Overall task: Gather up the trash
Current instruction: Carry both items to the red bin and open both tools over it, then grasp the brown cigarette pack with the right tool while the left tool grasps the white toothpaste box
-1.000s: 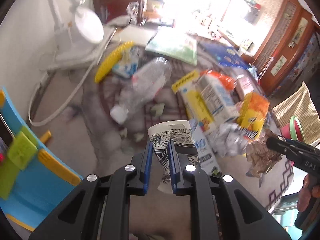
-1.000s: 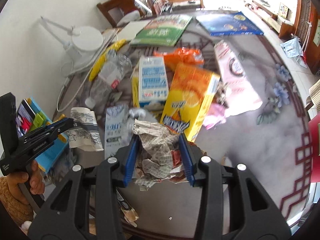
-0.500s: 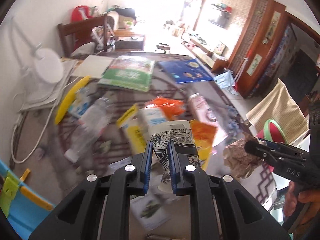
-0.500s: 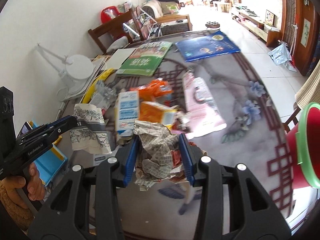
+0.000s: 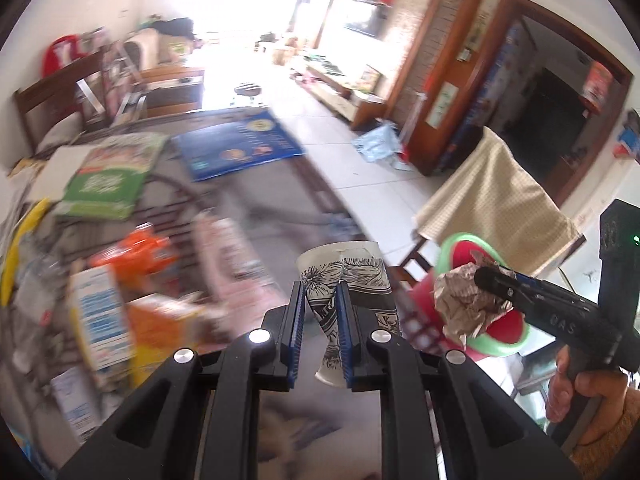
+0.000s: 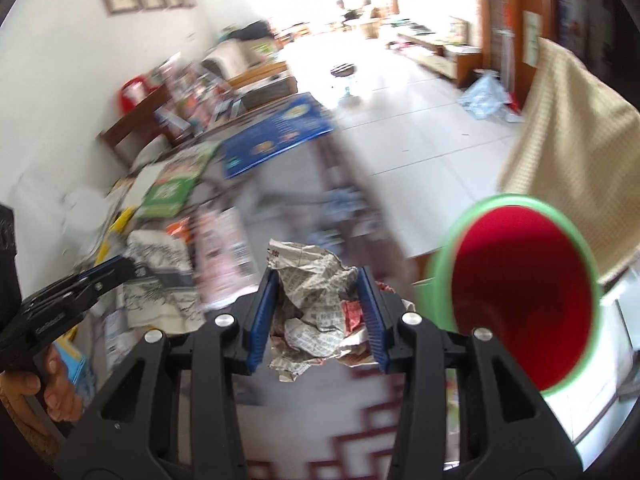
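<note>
Left gripper (image 5: pixel 320 320) clamped on a crushed paper cup (image 5: pixel 348 280) printed with black flowers, held above the cluttered table (image 5: pixel 256 184). Right gripper (image 6: pixel 320 316) clamped on a crumpled newspaper wad (image 6: pixel 316 304), just beside the green-rimmed red bin (image 6: pixel 520 296), off the table edge.

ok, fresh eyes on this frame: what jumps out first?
The red bin with a green rim gapes at right, off the table's edge. The right gripper clamps crumpled newspaper beside it, while the left gripper pinches a flattened patterned paper cup. Behind, a blurred litter of cartons covers the table.
</note>
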Available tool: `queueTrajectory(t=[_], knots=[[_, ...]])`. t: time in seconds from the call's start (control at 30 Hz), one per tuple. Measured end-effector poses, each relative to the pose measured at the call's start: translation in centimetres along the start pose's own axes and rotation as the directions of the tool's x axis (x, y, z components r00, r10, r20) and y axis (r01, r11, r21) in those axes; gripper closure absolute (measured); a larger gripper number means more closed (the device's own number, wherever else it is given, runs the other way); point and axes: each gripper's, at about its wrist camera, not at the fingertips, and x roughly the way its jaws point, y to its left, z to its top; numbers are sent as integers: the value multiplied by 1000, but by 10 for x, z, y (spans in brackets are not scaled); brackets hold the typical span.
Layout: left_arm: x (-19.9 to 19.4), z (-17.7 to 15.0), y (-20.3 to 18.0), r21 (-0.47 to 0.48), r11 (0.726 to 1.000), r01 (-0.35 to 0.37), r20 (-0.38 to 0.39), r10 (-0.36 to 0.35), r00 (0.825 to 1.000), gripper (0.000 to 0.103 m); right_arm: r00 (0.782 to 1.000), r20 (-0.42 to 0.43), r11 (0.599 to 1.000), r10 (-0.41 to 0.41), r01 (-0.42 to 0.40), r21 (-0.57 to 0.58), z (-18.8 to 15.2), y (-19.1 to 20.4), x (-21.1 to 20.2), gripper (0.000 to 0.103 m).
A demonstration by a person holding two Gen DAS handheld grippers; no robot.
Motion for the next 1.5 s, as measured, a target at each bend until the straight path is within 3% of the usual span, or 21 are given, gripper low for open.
queueTrajectory(t=[0.2,0.4,0.6,0.7,0.73,0.87,0.97,1.1,1.23,1.37,1.5], knots=[[41,18,-78,88,991,100,-43,-97,994,89,990,47,984,-131,124,124,8,-90,-24,63],[81,27,-157,169,959,227,-106,-211,972,89,977,46,960,-206,193,205,-1,-146,-37,63],[116,22,-204,247,937,247,-145,-216,966,86,966,40,941,-255,238,241,-13,-174,-43,59],[119,25,-207,249,943,221,-121,-196,973,46,954,50,928,-294,273,251,-14,-178,-46,41],[119,27,-208,246,945,215,-105,-195,975,45,953,58,927,-299,275,255,-14,-179,-48,39],[104,30,-194,239,955,177,-72,-165,984,44,951,80,934,-298,273,228,-9,-178,-52,39],[90,27,-173,211,967,140,-50,-133,990,37,960,102,950,-262,238,204,-1,-168,-48,36],[65,16,-125,127,991,36,-25,-33,999,37,975,100,973,-197,182,143,6,-144,-39,34],[44,2,-69,4,997,-74,-28,74,997,37,992,60,992,-112,108,68,10,-107,-14,34],[17,-20,-5,-122,970,-212,-45,208,977,37,999,7,999,-36,36,6,7,-69,9,33],[-13,-47,66,-259,899,-354,-90,342,935,37,998,-60,998,26,-30,-52,-3,-27,30,33]])
